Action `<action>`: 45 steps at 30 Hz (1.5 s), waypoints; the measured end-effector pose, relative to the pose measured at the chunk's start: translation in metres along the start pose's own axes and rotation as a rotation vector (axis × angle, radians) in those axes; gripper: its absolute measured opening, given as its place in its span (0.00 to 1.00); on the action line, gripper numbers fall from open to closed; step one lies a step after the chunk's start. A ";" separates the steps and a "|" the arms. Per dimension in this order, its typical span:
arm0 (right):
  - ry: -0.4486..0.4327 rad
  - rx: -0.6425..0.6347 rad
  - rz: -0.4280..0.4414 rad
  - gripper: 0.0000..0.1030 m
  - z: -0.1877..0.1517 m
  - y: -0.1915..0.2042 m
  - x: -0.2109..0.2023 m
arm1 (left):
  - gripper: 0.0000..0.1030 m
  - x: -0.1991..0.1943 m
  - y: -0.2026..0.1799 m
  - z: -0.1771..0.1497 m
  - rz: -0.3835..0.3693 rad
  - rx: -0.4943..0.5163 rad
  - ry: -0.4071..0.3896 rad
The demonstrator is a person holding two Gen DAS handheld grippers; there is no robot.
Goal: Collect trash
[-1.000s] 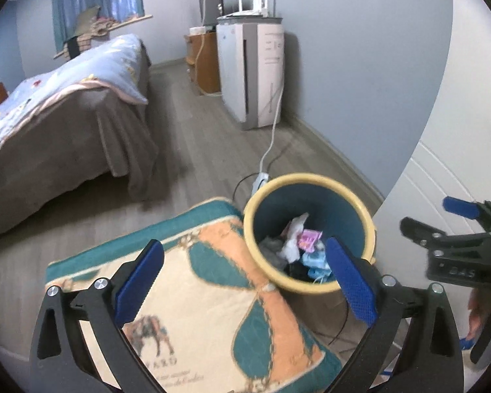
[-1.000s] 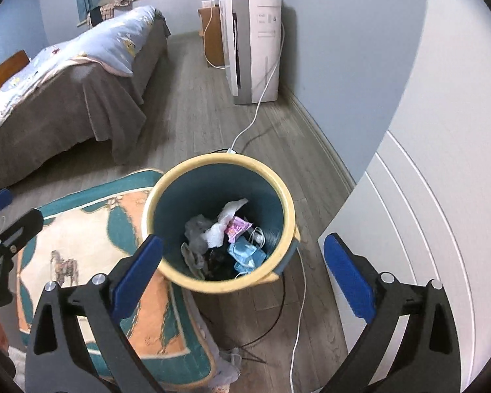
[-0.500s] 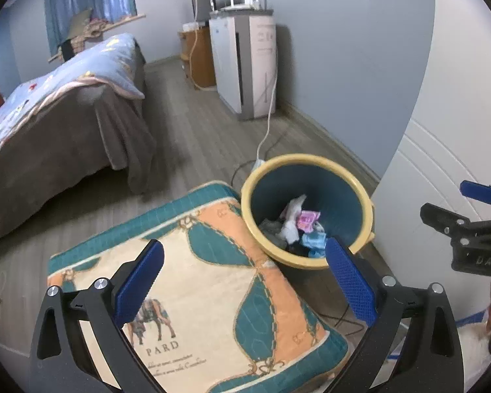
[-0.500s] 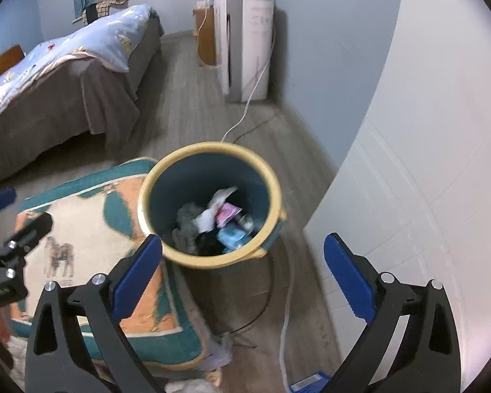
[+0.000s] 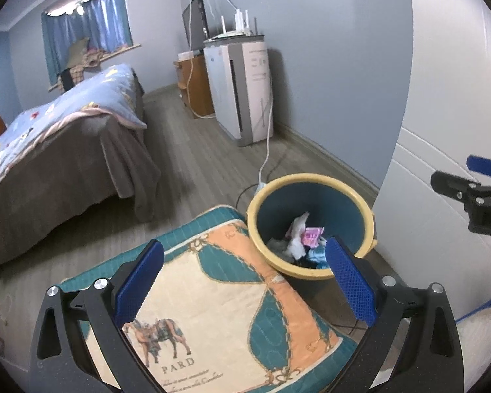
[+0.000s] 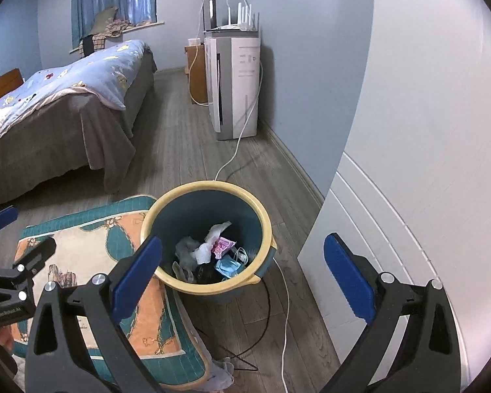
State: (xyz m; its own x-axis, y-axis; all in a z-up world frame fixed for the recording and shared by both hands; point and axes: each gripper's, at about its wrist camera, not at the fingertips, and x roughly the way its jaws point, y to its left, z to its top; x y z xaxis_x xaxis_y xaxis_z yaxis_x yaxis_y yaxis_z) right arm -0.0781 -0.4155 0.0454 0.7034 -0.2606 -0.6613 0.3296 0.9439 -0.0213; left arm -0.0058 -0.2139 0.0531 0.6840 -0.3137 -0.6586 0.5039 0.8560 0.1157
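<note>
The bin (image 6: pixel 209 286) stands on the floor with its mouth open upward and nothing across it; trash (image 6: pixel 212 253) fills only its bottom. A patterned cushion (image 6: pixel 91 281) presses against the bin's left side, and a white panel (image 6: pixel 392 229) rises just right of it. Cables (image 6: pixel 286 298) trail on the floor around its base. Beyond the bin the floorboards (image 6: pixel 180 150) lie open up to the bed (image 6: pixel 49 121) and the white appliance (image 6: pixel 234 88).

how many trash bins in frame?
1. A blue trash bin with a yellow rim stands on the wood floor between the patterned cushion and the white door, with trash inside. Others may be hidden behind the bed.
</note>
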 end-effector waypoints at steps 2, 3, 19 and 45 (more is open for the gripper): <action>-0.001 -0.012 -0.003 0.94 -0.001 0.003 0.000 | 0.95 0.001 0.000 -0.001 -0.001 -0.002 0.010; -0.003 -0.018 -0.005 0.94 -0.001 0.004 0.000 | 0.95 0.001 0.000 -0.001 -0.004 -0.004 0.011; -0.012 -0.028 -0.013 0.94 -0.002 0.006 -0.005 | 0.95 0.001 0.002 -0.001 -0.016 -0.022 0.014; -0.015 -0.030 -0.017 0.94 -0.001 0.003 -0.005 | 0.95 0.001 0.003 -0.001 -0.019 -0.032 0.018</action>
State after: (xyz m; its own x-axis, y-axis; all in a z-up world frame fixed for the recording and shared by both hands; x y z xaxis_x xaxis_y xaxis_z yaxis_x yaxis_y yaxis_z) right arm -0.0815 -0.4114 0.0482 0.7071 -0.2796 -0.6495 0.3226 0.9449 -0.0554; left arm -0.0042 -0.2116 0.0521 0.6647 -0.3227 -0.6739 0.4994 0.8627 0.0794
